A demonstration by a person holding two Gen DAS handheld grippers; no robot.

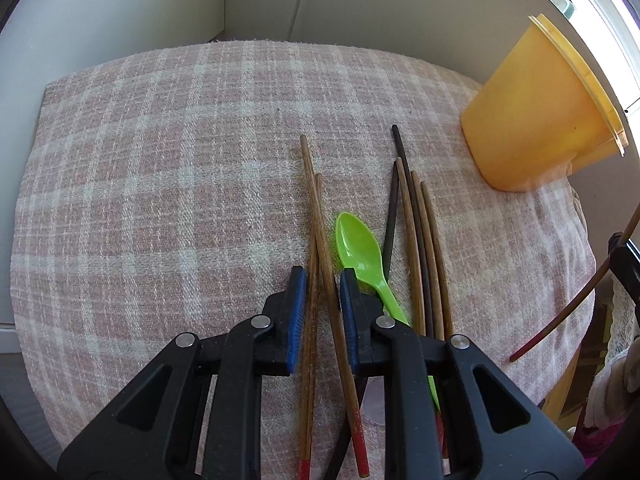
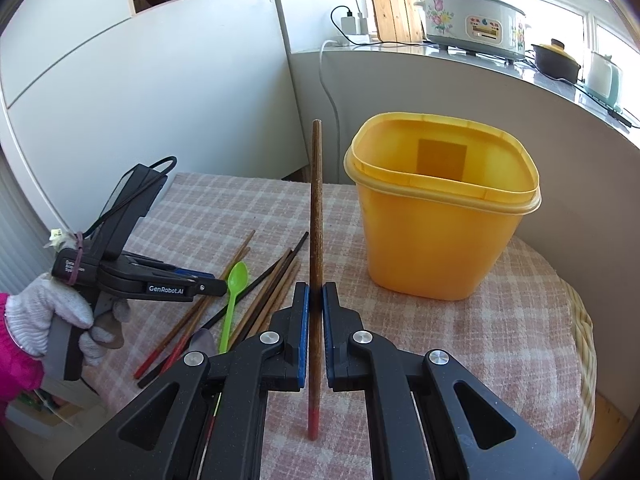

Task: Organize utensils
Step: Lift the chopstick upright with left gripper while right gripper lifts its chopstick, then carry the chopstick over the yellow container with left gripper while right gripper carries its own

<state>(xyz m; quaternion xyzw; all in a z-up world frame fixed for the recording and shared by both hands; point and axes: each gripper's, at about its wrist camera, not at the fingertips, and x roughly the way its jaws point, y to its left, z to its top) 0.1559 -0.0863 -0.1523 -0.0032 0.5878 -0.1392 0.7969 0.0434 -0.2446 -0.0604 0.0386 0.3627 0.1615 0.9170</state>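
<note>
My right gripper (image 2: 315, 294) is shut on a brown chopstick (image 2: 317, 208) with a red end, held above the cloth to the left of the empty yellow tub (image 2: 436, 236). My left gripper (image 1: 322, 280) is open, its jaws standing on either side of two brown chopsticks (image 1: 316, 216) that lie crossed on the cloth. A green plastic spoon (image 1: 360, 256) lies just right of them, then several more brown and black chopsticks (image 1: 416, 232). The yellow tub (image 1: 536, 116) stands at the far right in the left wrist view. The left gripper (image 2: 218, 286) also shows in the right wrist view over the pile.
A pink checked cloth (image 1: 160, 184) covers the round wicker table (image 2: 584, 344). White cabinet walls stand behind. A counter at the back right carries a floral cooker (image 2: 472, 26), a dark pot (image 2: 556, 62) and a kettle. A gloved hand (image 2: 48, 312) holds the left gripper.
</note>
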